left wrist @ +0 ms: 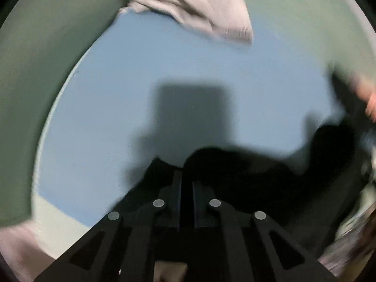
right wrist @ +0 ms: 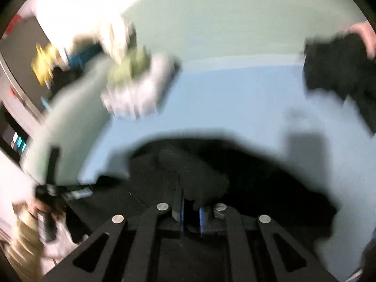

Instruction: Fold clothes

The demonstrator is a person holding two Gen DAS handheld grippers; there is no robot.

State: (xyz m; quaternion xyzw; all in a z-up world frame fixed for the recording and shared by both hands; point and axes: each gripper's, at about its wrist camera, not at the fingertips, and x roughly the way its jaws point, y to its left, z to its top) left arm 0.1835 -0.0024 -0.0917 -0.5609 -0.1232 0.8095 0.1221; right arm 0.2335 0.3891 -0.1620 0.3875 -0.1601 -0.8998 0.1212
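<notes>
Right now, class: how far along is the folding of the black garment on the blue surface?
Done: nothing on the blue surface looks neatly folded; the pale clothes lie in a crumpled heap. In hand: both tools, left and right, are shut on the black garment, which is bunched. Left: spreading and folding it, then the pale heap.

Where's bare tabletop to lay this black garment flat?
Free: the blue tabletop between the pale bunched garment at the far edge and the black garment by the left gripper. In the right wrist view, the same blue stretch ahead of the right gripper is bare. Crowded: the far left, around the pale pile, and the dark cloth far right.
</notes>
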